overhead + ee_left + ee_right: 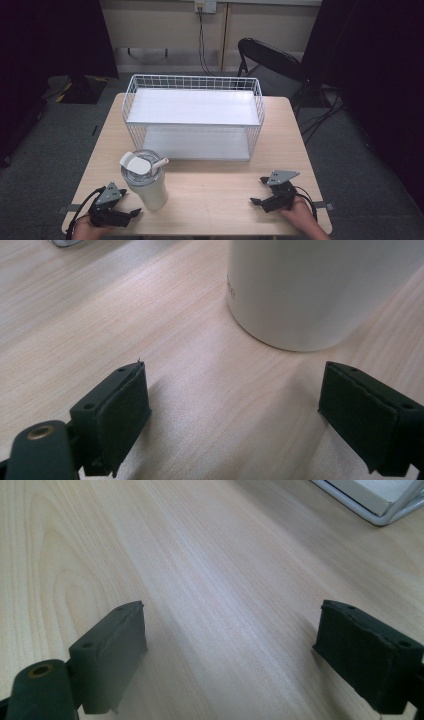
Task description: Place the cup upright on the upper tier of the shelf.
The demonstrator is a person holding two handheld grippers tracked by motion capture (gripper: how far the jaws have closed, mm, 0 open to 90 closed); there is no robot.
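Across the high view, table: we see a light wooden table (210, 192) taking up the middle of the frame, with grey floor around it.
High view, tumbler: we find a white tumbler (147, 187) standing upright at lower left of centre, its clear lid (140, 165) on top with a flap raised and a short straw poking toward the right.
High view, basket: we note a white wire basket (131, 107) with two shelves, set across the upper middle of the table, well apart from the tumbler.
High view, left gripper: we see the left gripper (131, 214) at the lower left, low over the table edge, jaws spread apart and empty, just beside the tumbler's base.
High view, right gripper: we see the right gripper (259, 191) at the lower right, jaws spread and holding nothing, well apart from the tumbler.
High view, background: we make out a black folding chair (270, 62) at upper right, behind the table.
Left gripper view, jaws: we look along two black jaws parted wide at the lower corners, nothing between them but bare wood.
Left gripper view, tumbler: we see the tumbler's white base (310, 295) at upper right, near the jaws but apart from them.
Right gripper view, jaws: we see both jaws released over bare table.
Right gripper view, basket: we catch a corner of the basket's frame (375, 505) at the upper right.
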